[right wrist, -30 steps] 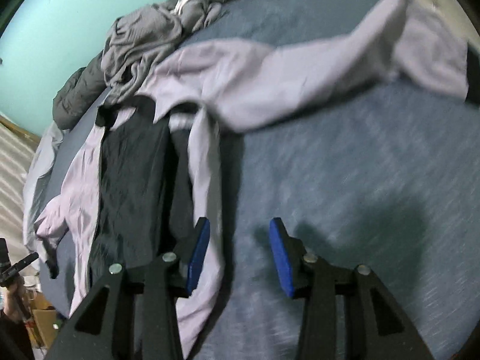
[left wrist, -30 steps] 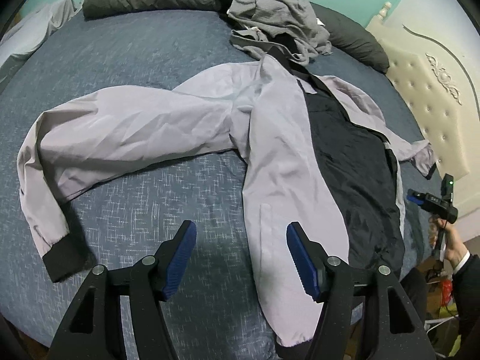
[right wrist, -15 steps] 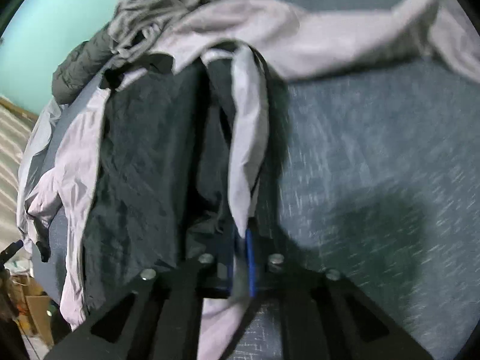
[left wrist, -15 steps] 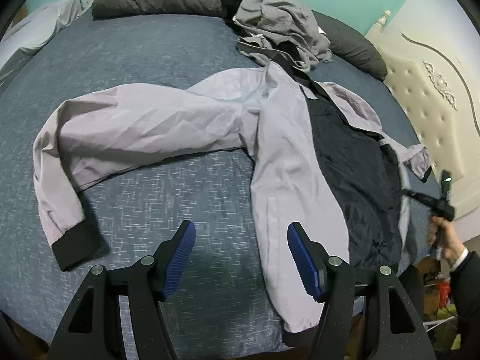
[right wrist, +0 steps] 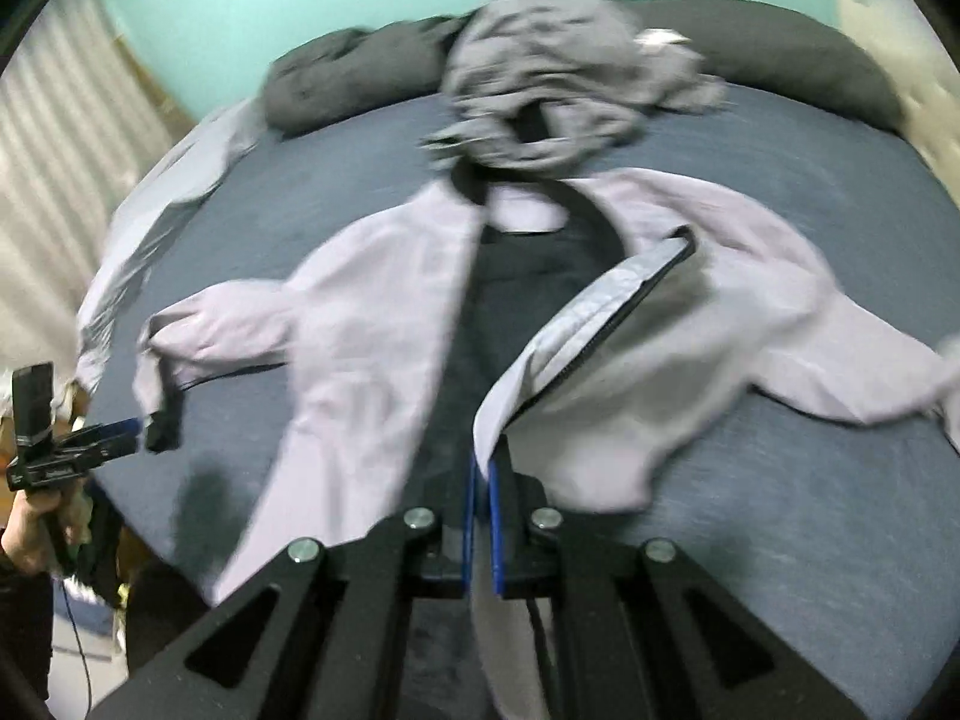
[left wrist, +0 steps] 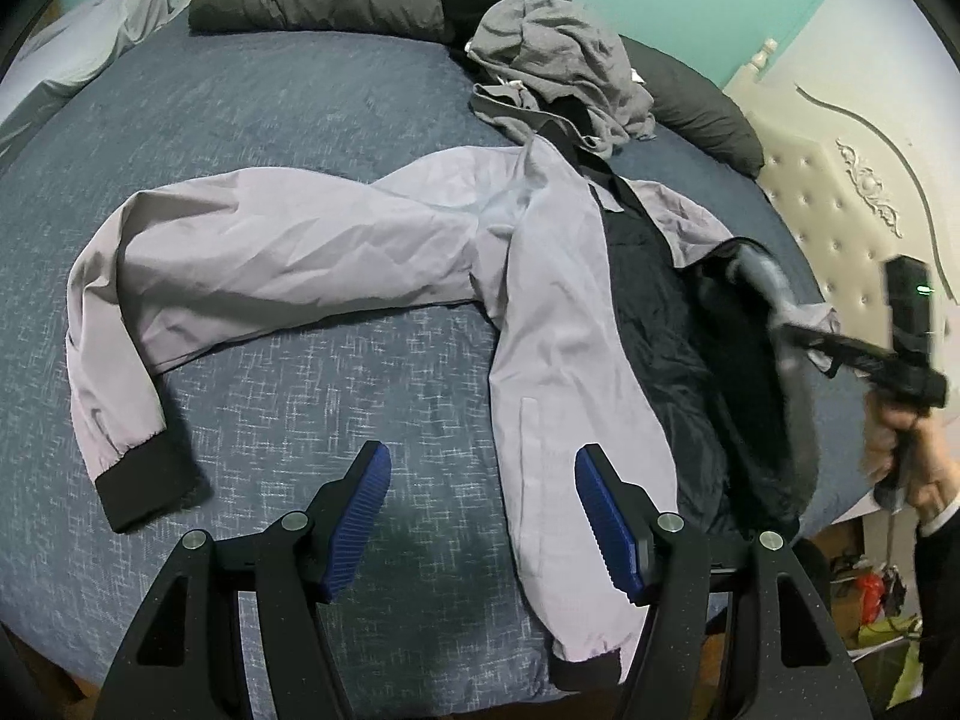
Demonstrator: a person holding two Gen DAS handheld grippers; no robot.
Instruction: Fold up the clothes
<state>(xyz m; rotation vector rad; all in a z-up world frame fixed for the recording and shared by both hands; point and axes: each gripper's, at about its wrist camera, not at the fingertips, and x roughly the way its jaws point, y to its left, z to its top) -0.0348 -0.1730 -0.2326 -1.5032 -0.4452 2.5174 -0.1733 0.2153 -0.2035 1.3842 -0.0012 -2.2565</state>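
The pale lilac jacket [left wrist: 372,264] lies open on the blue bed [left wrist: 288,120], dark lining up, one sleeve stretched out flat to the left in the left wrist view. A second ago the right hand-held gripper [right wrist: 480,516] had its blue pads apart above the jacket's front edge. Now they are pressed together on that edge, and the front panel has come up off the bed, drawn across the dark lining. In the left wrist view that gripper has shifted from the bed's edge to above the jacket's right side. The left hand-held gripper [left wrist: 480,516] stands with its pads apart as before, empty, above the bed beside the jacket's other front panel. A grey heap of clothes [left wrist: 558,60] sits by the collar, unchanged.
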